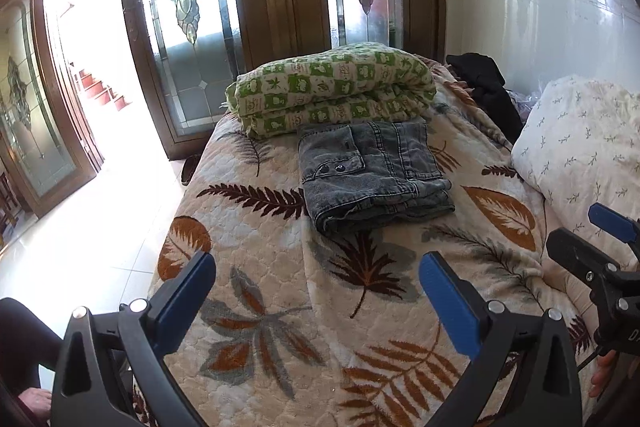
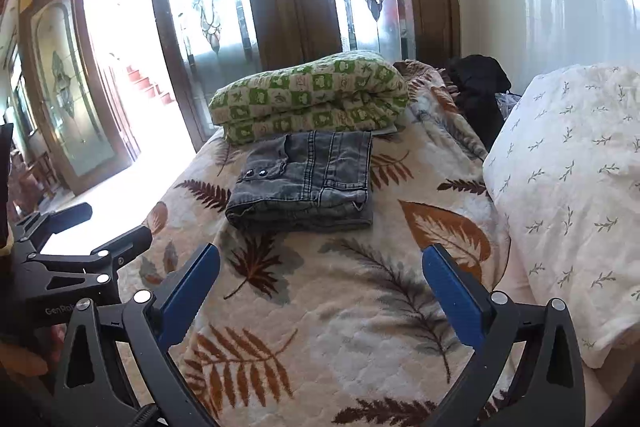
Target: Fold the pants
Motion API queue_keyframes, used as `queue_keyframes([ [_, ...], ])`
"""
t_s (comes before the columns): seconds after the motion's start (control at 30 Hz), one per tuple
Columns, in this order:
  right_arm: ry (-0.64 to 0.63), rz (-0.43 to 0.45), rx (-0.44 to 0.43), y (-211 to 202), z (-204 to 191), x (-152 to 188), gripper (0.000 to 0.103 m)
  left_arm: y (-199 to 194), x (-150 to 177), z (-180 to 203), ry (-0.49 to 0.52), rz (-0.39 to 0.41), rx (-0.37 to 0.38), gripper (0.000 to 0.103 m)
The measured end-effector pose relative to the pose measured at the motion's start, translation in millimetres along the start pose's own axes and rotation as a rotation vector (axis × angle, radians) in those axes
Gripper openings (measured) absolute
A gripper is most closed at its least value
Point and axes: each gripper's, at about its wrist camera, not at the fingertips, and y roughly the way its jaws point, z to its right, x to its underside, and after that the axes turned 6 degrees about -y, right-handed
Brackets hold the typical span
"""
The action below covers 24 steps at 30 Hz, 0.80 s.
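The grey denim pants [image 1: 372,175] lie folded in a compact rectangle on the leaf-patterned bedspread [image 1: 280,267], just in front of a folded green checked quilt [image 1: 332,91]. They also show in the right wrist view [image 2: 308,183]. My left gripper [image 1: 318,291] is open and empty, held above the bedspread well short of the pants. My right gripper [image 2: 320,283] is open and empty too, also back from the pants. The right gripper's blue-tipped fingers [image 1: 612,223] show at the right edge of the left wrist view.
A white floral pillow [image 2: 568,187] lies at the right. A black garment [image 1: 484,87] sits at the far right by the tiled wall. Glass-panelled wooden doors [image 1: 188,27] stand behind the bed. White floor tiles [image 1: 100,227] lie off the bed's left edge.
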Motion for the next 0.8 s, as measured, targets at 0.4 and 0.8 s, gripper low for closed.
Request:
queue_keyframes([
  [0.4,-0.004,-0.007,-0.003,1.3,-1.8,1.7,0.103,-0.7,1.2,-5.0,-0.037,-0.004,-0.002,0.103],
  [0.8,-0.003,-0.003,-0.008,0.3,-1.6,-0.5,0.103,-4.3,0.1,-1.0,-0.032,0.002,0.013,0.103],
])
